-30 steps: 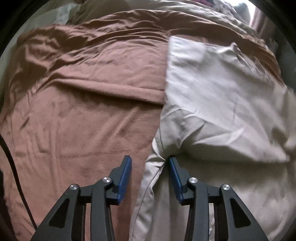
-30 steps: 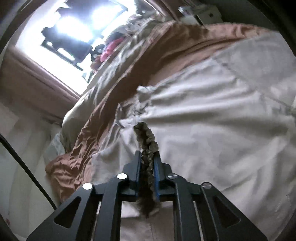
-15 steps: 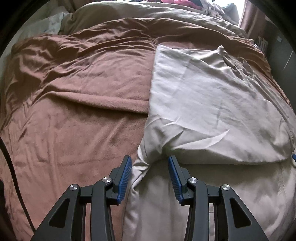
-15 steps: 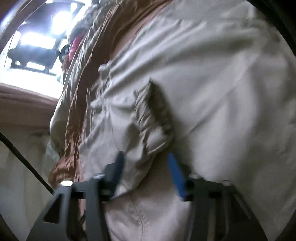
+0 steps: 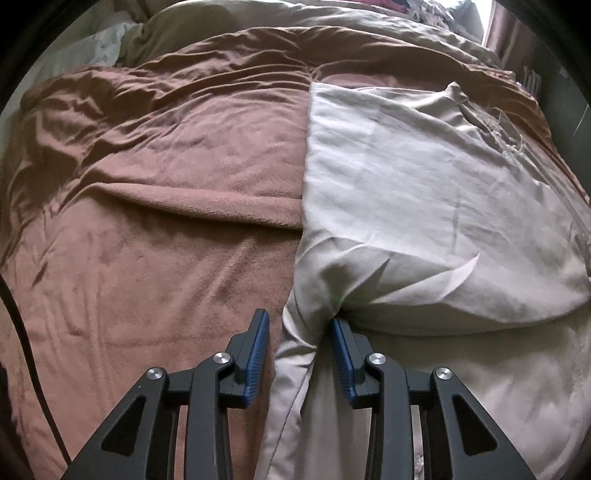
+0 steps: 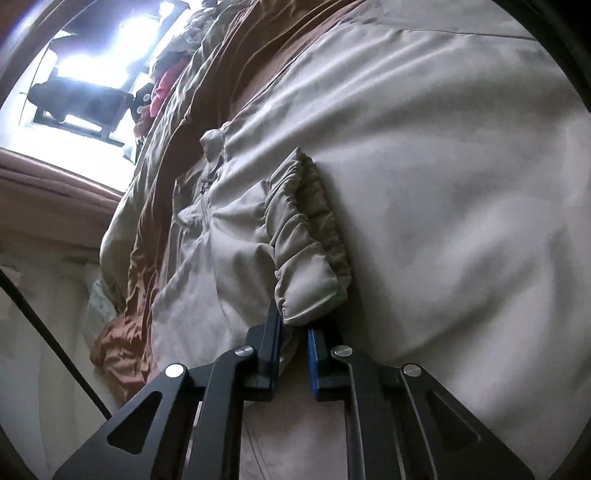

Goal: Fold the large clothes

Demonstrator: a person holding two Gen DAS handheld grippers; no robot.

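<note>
A large beige jacket [image 5: 424,192] lies partly folded on a brown blanket [image 5: 147,192], its upper layer folded over the lower one. My left gripper [image 5: 297,325] is open; a bunched fold of the jacket's edge stands between its jaws, touching the right finger [image 5: 341,350]. In the right wrist view the jacket [image 6: 461,203] fills the frame, with its elastic cuff [image 6: 310,251] lying just ahead of my right gripper [image 6: 295,328]. The right jaws stand apart by a narrow gap and the cuff lies free in front of them.
The brown blanket covers a bed, with a beige duvet [image 5: 332,26] bunched at the far end. A bright window [image 6: 85,62] and a pile of clothes [image 6: 166,85] lie beyond the bed. A black cable [image 6: 48,317] hangs at the left.
My right gripper opened and let go of the elastic cuff, which now lies on the jacket; its jaws then narrowed. My left gripper stayed open at the jacket's edge.
</note>
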